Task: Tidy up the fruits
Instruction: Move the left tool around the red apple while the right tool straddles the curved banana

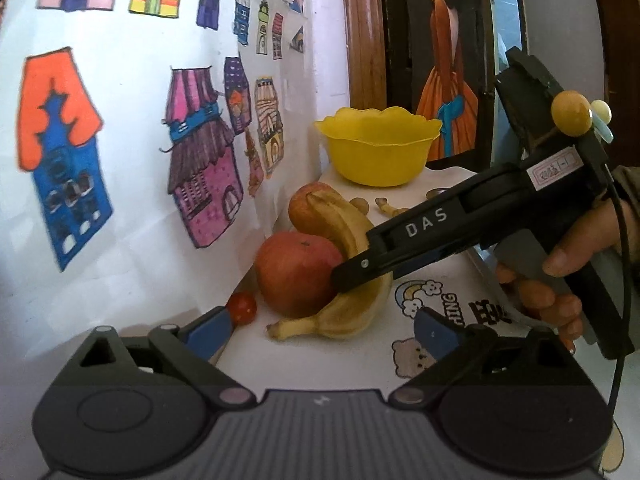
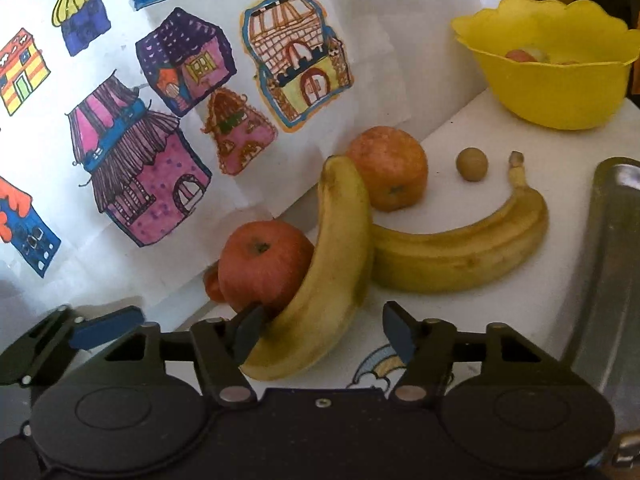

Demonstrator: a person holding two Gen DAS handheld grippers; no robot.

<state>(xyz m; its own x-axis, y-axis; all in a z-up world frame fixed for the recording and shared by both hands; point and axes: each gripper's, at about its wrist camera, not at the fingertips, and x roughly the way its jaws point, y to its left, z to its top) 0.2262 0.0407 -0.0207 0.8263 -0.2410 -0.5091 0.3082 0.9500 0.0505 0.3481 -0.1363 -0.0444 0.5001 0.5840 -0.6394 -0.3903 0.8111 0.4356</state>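
Observation:
A yellow banana (image 2: 324, 280) lies curved against a red apple (image 2: 260, 264) on the white table. My right gripper (image 2: 323, 334) is open and straddles the banana's near end; its left finger sits between apple and banana, its right finger stands clear. From the left wrist view, the right gripper (image 1: 344, 280) reaches in from the right onto the banana (image 1: 352, 308) beside the apple (image 1: 296, 276). My left gripper (image 1: 322, 332) is open and holds nothing, just short of the fruit. Further back are a second apple (image 2: 388, 168), a second banana (image 2: 460, 256) and a yellow bowl (image 2: 552, 80).
A small red tomato (image 1: 242, 307) lies against the wall left of the near apple. A small brown round fruit (image 2: 472, 164) sits near the far banana's stem. A metal tray (image 2: 612, 260) borders the right side. The wall with house drawings (image 2: 160, 140) closes the left.

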